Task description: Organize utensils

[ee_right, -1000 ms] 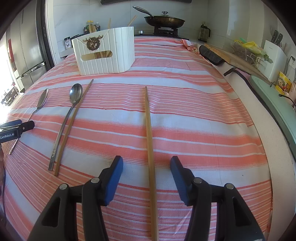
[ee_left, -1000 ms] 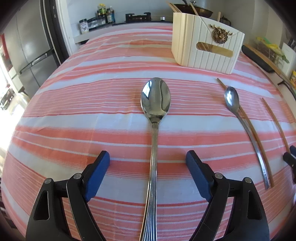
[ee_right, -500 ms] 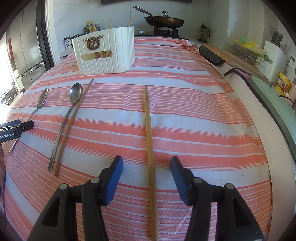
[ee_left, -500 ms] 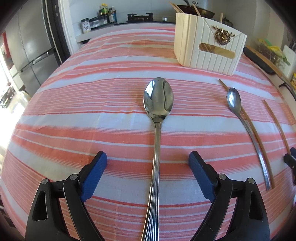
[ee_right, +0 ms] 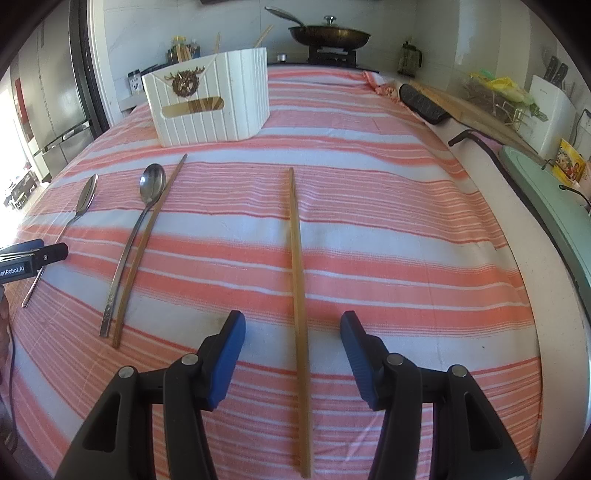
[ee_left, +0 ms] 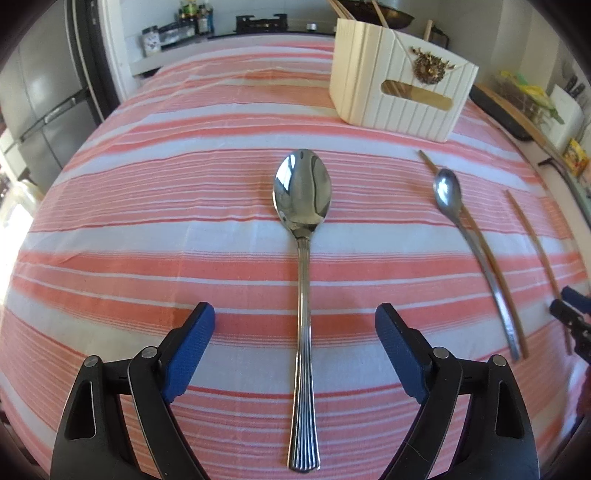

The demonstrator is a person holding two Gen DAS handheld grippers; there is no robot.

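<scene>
A large steel spoon (ee_left: 302, 206) lies on the striped cloth, its handle running between the fingers of my open left gripper (ee_left: 295, 325). A smaller spoon (ee_left: 448, 195) lies to the right beside a wooden chopstick (ee_left: 495, 266). In the right wrist view a single chopstick (ee_right: 297, 258) lies between the fingers of my open right gripper (ee_right: 291, 332). The smaller spoon (ee_right: 151, 184) and its chopstick (ee_right: 147, 240) lie to the left there, the large spoon (ee_right: 86, 195) further left. A white utensil holder (ee_right: 210, 103) with chopsticks stands at the back; it also shows in the left wrist view (ee_left: 399, 92).
The striped cloth (ee_right: 369, 221) covers the counter up to a bare white strip on the right. A cutting board (ee_right: 472, 110), a green tray (ee_right: 546, 192) and a stove with a pan (ee_right: 328, 35) are at the right and back. A fridge (ee_left: 37, 103) stands left.
The left gripper has moved slightly forward along the large spoon's handle and stays open. The right gripper has hardly moved.
</scene>
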